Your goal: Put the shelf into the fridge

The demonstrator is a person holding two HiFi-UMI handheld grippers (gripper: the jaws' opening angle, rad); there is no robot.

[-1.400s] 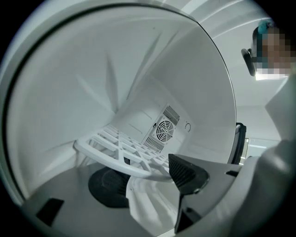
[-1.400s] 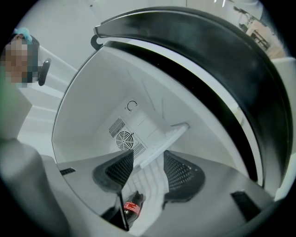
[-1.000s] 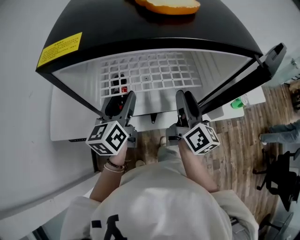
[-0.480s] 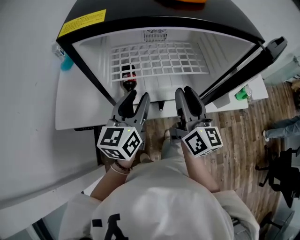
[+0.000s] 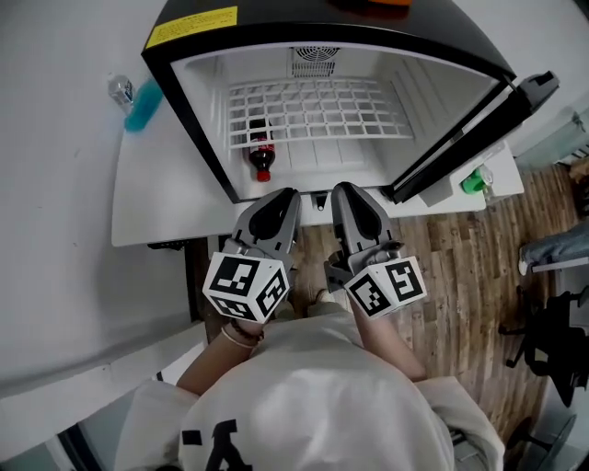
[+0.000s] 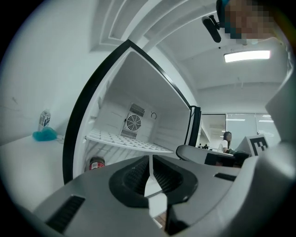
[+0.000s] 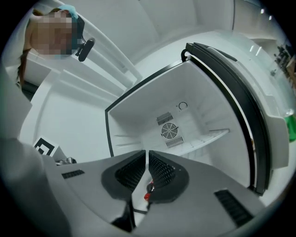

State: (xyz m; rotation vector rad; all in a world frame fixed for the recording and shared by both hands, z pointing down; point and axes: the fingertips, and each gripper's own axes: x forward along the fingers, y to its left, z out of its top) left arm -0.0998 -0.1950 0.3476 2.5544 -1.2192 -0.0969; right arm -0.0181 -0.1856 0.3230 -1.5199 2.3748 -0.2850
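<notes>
Placement looks finished — the white plastic grid shelf (image 5: 317, 110) lies level inside the fridge (image 5: 276, 37), halfway up its smooth white walls. The left gripper (image 5: 279, 201) and right gripper (image 5: 350, 198) hover just in front of the fridge, jaws closing on nothing. Next — probably swinging the black-rimmed door (image 5: 469, 129) closed.

Top edge cuts off orange thing (image 5: 368, 3) on fridge (image 5: 276, 17), shelf (image 5: 317, 110) partly hides bottle (image 5: 262, 164) beneath
</notes>
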